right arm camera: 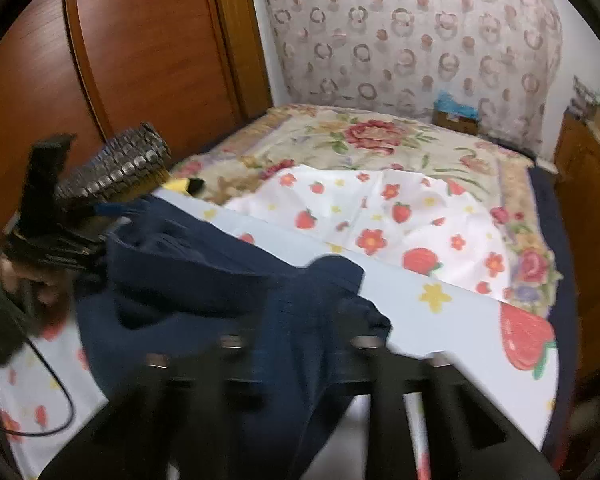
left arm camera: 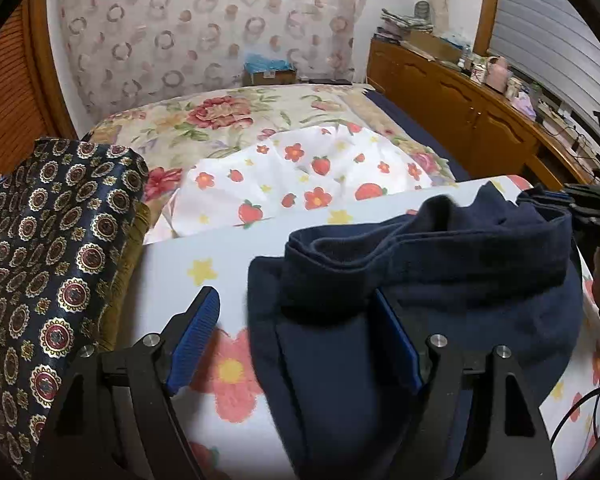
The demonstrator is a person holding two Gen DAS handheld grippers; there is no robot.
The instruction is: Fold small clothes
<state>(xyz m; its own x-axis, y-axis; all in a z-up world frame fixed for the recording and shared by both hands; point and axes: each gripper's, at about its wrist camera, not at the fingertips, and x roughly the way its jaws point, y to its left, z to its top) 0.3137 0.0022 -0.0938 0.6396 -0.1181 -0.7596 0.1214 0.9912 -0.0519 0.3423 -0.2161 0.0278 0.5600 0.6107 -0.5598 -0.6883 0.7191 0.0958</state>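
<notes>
Found the garment [left arm camera: 440,280] lying on the desk [left arm camera: 180,256], navy, its long axis running side to side, a thick folded band along the far side. Saw the left gripper [left arm camera: 294,300] released and wide at the garment's left end. Had one pad over bare desk and the other over navy cloth, with the edge between them but not pinched. Found the opposite end drawn into the right gripper [right arm camera: 296,344], clenched on the cloth as far as the blur let on. Judged the left gripper nearer the free edge. Probably needed next: closing there, then carrying that end across toward the right.
</notes>
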